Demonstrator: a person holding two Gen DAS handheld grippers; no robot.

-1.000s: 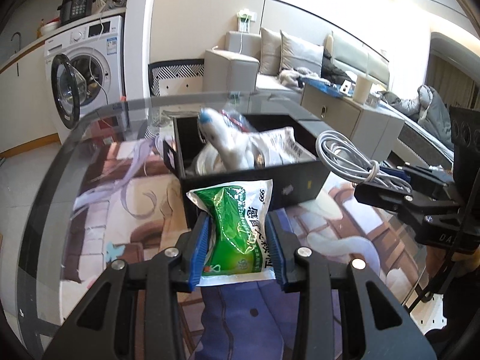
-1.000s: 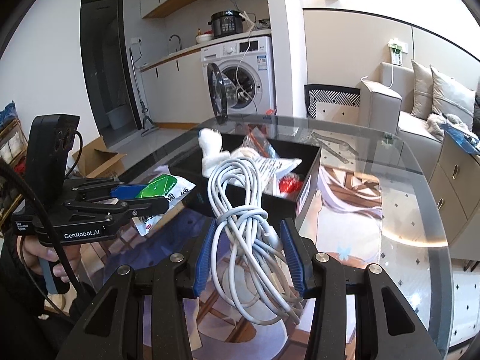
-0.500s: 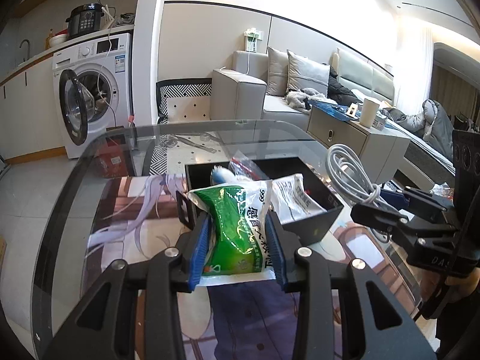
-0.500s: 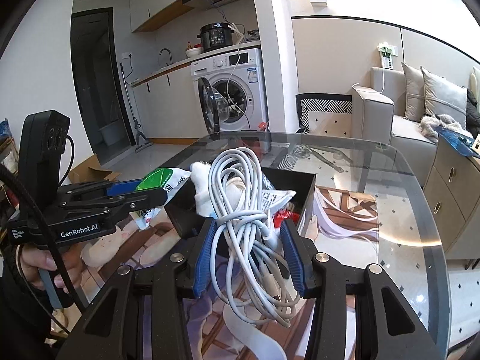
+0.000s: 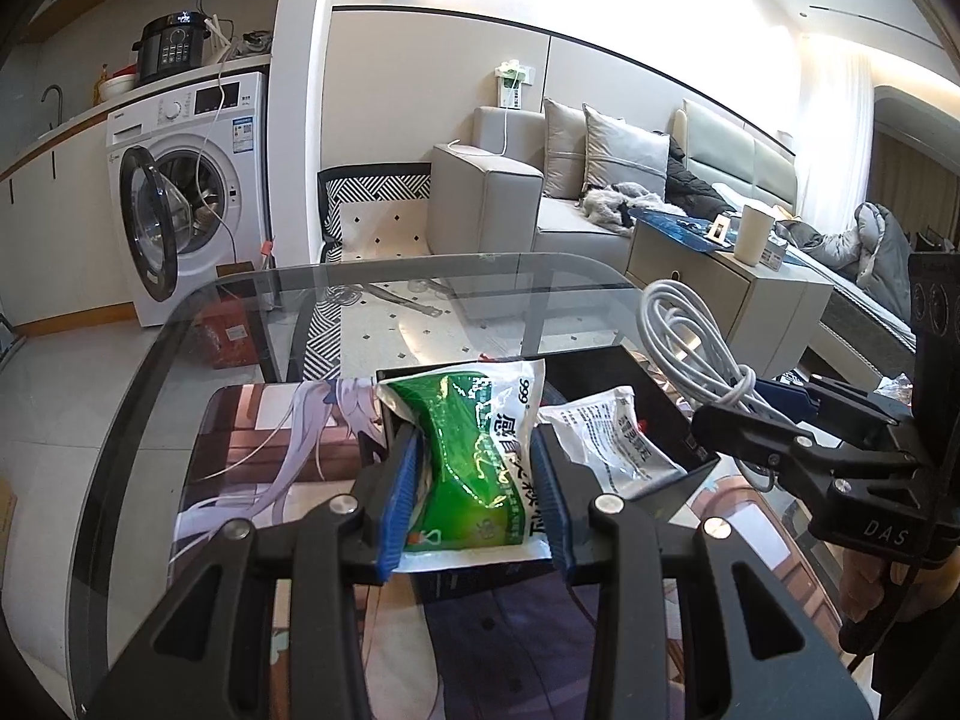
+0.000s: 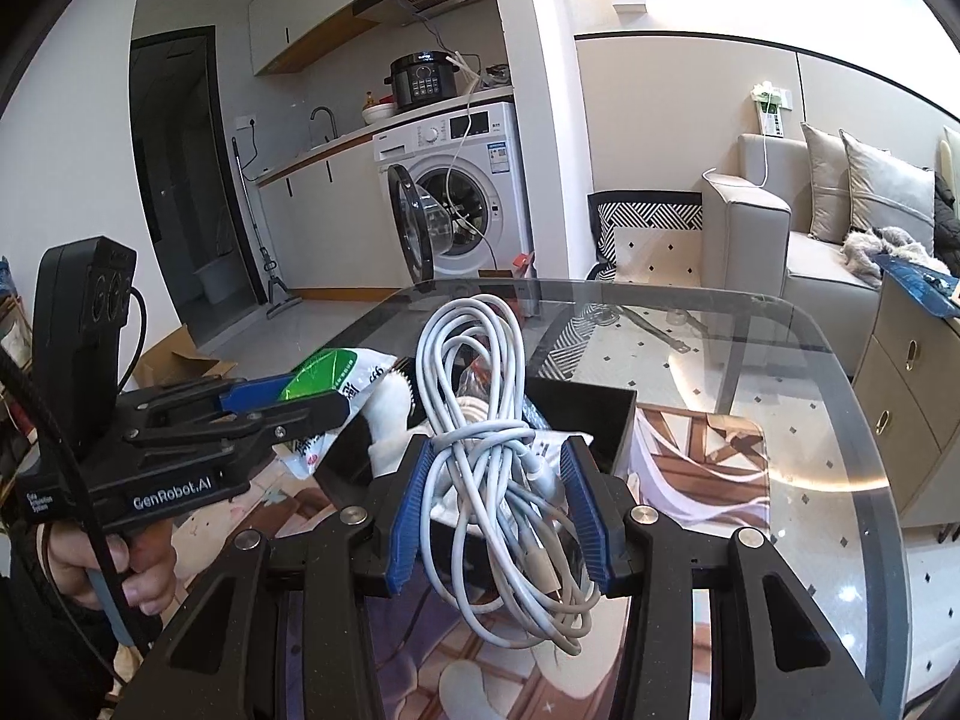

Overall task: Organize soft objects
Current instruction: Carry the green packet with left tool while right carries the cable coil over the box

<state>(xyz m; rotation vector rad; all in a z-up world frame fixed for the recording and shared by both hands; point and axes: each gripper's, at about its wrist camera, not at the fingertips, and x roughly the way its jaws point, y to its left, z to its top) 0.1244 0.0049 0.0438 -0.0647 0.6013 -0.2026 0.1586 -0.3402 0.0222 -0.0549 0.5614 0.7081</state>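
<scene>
My left gripper is shut on a green and white packet, held above the near edge of a black box on the glass table. A white printed packet lies inside the box. My right gripper is shut on a coiled white cable, held over the black box; a white soft thing lies in it. From the left wrist the right gripper with the cable shows at the right. The right wrist shows the left gripper at the left.
An illustrated mat covers the glass table under the box. Beyond the table stand a washing machine with its door open, a grey sofa and a low cabinet. A hand grips the left tool's handle.
Both grippers have risen and come forward over the black box, each keeping its load. The box now sits lower and closer under the fingers.
</scene>
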